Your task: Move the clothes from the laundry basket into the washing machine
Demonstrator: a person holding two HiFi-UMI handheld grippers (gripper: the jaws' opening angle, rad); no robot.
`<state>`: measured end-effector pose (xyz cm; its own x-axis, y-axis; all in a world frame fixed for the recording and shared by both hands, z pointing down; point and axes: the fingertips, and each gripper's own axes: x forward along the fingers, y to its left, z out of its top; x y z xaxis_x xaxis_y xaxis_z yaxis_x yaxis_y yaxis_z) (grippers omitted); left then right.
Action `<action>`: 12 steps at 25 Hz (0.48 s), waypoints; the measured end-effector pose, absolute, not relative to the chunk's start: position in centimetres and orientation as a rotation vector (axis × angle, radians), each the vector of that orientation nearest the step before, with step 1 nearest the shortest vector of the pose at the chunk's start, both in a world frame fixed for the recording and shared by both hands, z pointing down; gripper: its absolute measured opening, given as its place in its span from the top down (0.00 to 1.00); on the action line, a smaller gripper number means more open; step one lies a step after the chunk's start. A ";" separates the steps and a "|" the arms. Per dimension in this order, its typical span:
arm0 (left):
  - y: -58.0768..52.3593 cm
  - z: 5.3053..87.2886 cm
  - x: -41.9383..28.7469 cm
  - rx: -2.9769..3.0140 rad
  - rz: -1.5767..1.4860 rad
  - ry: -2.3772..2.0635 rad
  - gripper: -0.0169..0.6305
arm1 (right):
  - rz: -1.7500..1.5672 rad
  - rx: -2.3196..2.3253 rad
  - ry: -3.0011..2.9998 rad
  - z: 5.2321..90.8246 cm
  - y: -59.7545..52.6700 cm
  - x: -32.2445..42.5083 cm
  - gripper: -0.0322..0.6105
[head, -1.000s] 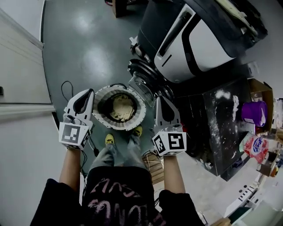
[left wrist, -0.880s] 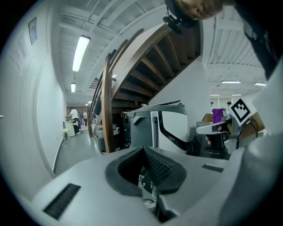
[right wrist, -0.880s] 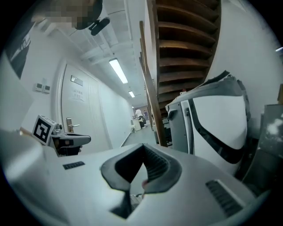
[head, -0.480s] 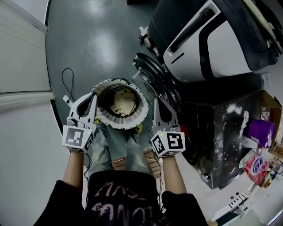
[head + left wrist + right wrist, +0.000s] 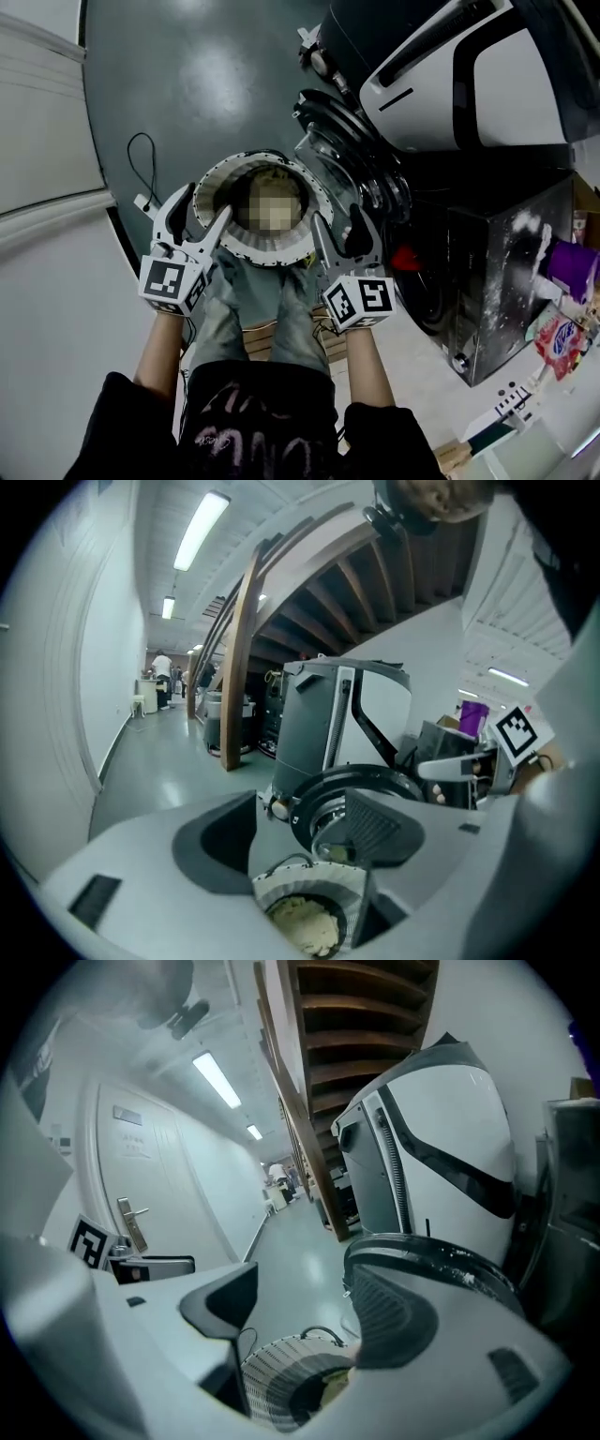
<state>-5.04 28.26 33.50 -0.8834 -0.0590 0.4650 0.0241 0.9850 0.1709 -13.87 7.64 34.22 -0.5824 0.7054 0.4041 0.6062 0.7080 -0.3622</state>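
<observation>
The round laundry basket [image 5: 305, 246] with a white ribbed rim stands on the floor in front of my knees, pale clothes [image 5: 305, 928] lying inside. My left gripper [image 5: 199, 214] hangs at its left rim and my right gripper [image 5: 339, 231] at its right rim. Both sets of jaws are opening, with nothing pressed between the pads. In the left gripper view the basket [image 5: 281, 885] shows below the left gripper [image 5: 300, 841]. The right gripper [image 5: 309, 1321] looks over the basket [image 5: 272, 1372] too. The white and black washing machine [image 5: 469, 75] stands beyond, its round door [image 5: 342, 131] swung open.
A dark cabinet [image 5: 497, 272] stands right of the machine, with a purple container [image 5: 572, 267] and packets on the far right. A black cable [image 5: 141, 164] loops on the grey floor left of the basket. A white wall [image 5: 42, 159] runs along the left. My jeans-clad legs [image 5: 272, 314] are just behind the basket.
Both grippers have come down to the basket's rim, and their jaws have gone from shut to spread apart. The basket now looks larger and closer in the head view.
</observation>
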 end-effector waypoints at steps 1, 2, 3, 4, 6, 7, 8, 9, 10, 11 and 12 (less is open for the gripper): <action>28.6 33.1 -5.0 0.011 -0.256 -2.658 0.52 | 0.253 -1.008 -2.398 33.8 7.6 -13.8 0.43; 29.0 32.8 -5.0 0.000 -0.262 -2.667 0.52 | 0.253 -1.012 -2.412 33.3 7.5 -13.8 0.42; 29.1 32.7 -5.0 0.000 -0.258 -2.667 0.52 | 0.252 -1.011 -2.425 32.9 7.4 -14.0 0.40; 29.1 32.8 -5.1 0.007 -0.251 -2.661 0.52 | 0.253 -1.006 -2.433 32.7 7.2 -14.3 0.39; 28.9 33.2 -5.1 0.025 -0.230 -2.650 0.51 | 0.263 -0.998 -2.432 32.9 7.0 -14.6 0.36; 28.8 33.4 -5.1 0.034 -0.222 -2.644 0.50 | 0.267 -0.996 -2.423 33.2 7.1 -14.6 0.34; 28.5 33.7 -5.1 0.044 -0.218 -2.634 0.50 | 0.266 -0.995 -2.410 33.6 7.1 -14.5 0.34; 28.2 34.1 -5.0 0.055 -0.217 -2.622 0.49 | 0.260 -0.994 -2.397 34.1 7.1 -14.4 0.33; 27.9 34.7 -5.0 0.064 -0.217 -2.608 0.49 | 0.248 -0.994 -2.382 34.6 7.1 -14.2 0.33; 27.7 35.4 -5.0 0.073 -0.220 -2.594 0.49 | 0.235 -0.995 -2.367 35.2 7.1 -13.9 0.33; 27.5 36.1 -5.0 0.081 -0.224 -2.580 0.49 | 0.224 -0.995 -2.350 36.0 7.2 -13.7 0.33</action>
<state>-5.00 27.51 36.07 -0.8506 -0.1025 0.5157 -0.0121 0.9844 0.1757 -13.67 7.22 36.01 -0.5594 0.7021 0.4405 0.6062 0.7090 -0.3603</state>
